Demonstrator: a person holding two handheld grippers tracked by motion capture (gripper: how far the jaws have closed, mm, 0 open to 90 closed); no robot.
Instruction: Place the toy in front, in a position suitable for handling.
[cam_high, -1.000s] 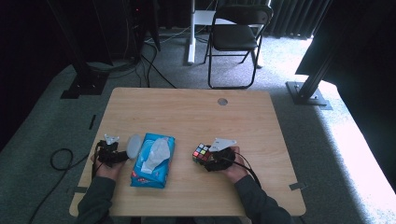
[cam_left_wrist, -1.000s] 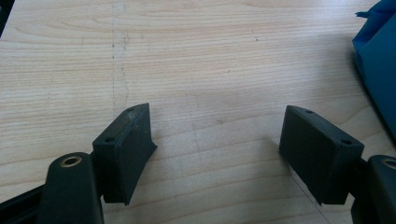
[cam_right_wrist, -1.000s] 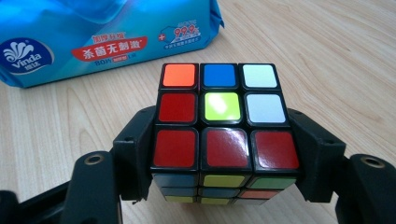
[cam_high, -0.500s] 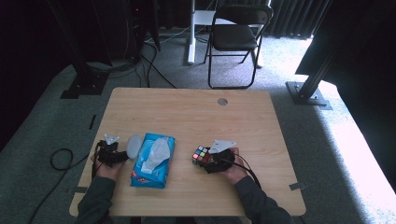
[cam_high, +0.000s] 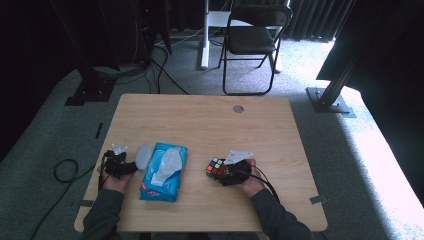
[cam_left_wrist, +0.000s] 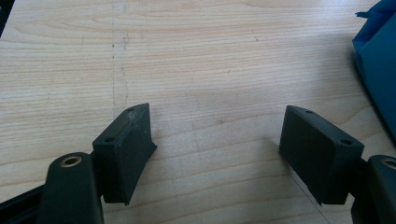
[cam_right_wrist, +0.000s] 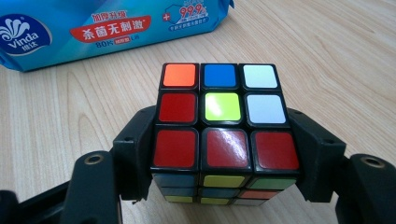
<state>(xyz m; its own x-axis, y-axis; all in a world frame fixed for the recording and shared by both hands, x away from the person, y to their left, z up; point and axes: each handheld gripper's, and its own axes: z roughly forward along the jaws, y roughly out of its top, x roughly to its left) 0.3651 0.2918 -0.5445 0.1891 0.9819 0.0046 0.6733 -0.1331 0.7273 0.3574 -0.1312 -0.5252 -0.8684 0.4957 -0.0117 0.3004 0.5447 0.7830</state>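
1. Between the black jaws of the right gripper (cam_right_wrist: 224, 154) sits the Rubik's cube (cam_right_wrist: 223, 126), one jaw pressed to each side face, so the gripper is closed on it. The cube's bottom appears to rest on the tabletop (cam_right_wrist: 336, 60).
2. The relation that matters: the cube lies straight ahead of the right gripper along the jaw line, already seated deep; it has no long axis, so any lift probably only needs the squeeze kept square to the flat faces.
3. The cube is hard glossy plastic, with smooth stickers (red, orange, blue, white, yellow-green) in a black grid.
4. Beyond it lies the wet-wipes pack (cam_right_wrist: 107, 23), soft blue film with printed lettering, well apart from the cube.
5. On the far side of the pack, the left gripper (cam_left_wrist: 217, 149) has its jaws wide apart over bare pale wood grain, holding nothing.
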